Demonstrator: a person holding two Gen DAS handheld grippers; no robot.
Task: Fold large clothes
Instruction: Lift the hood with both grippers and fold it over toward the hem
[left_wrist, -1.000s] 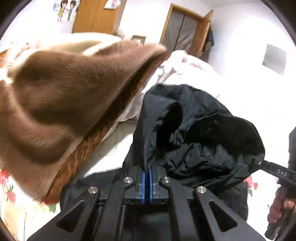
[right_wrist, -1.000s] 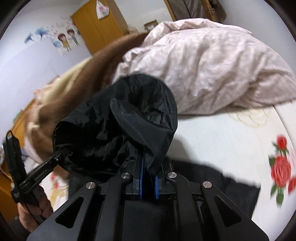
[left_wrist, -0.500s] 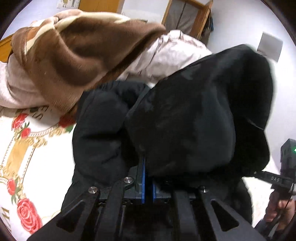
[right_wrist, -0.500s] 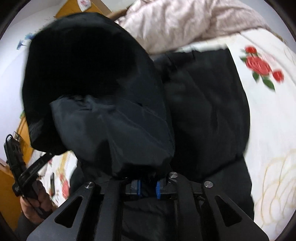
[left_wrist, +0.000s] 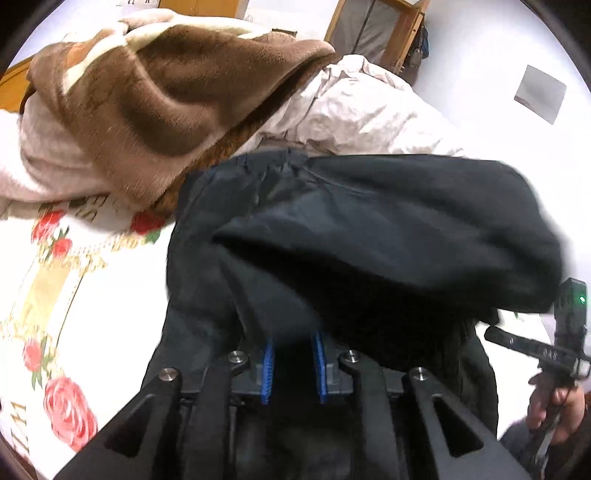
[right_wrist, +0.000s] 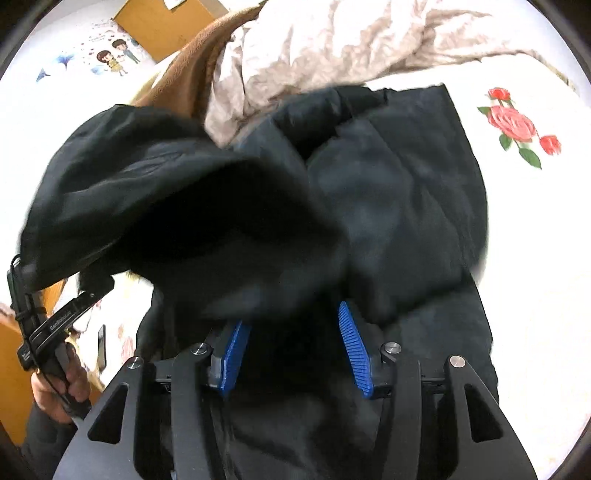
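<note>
A large black jacket (left_wrist: 332, 221) lies on the flowered bedsheet, its top part folded over its lower body; it fills the right wrist view (right_wrist: 388, 192) too. My left gripper (left_wrist: 293, 363) is open, its blue pads apart, with black fabric lying over the fingertips. My right gripper (right_wrist: 291, 350) is open wider, with a fold of the jacket draped just in front of its pads. Each gripper shows at the edge of the other's view, the right one (left_wrist: 554, 350) and the left one (right_wrist: 55, 325).
A brown fleece blanket (left_wrist: 166, 92) and a pale pink duvet (left_wrist: 351, 110) are heaped at the far side of the bed. The white sheet with red roses (right_wrist: 517, 125) lies to both sides of the jacket. A wooden door (left_wrist: 380, 29) stands beyond.
Both grippers carried the jacket's upper part forward and down onto its lower body, then opened and let the fabric go. The fold has dropped lower.
</note>
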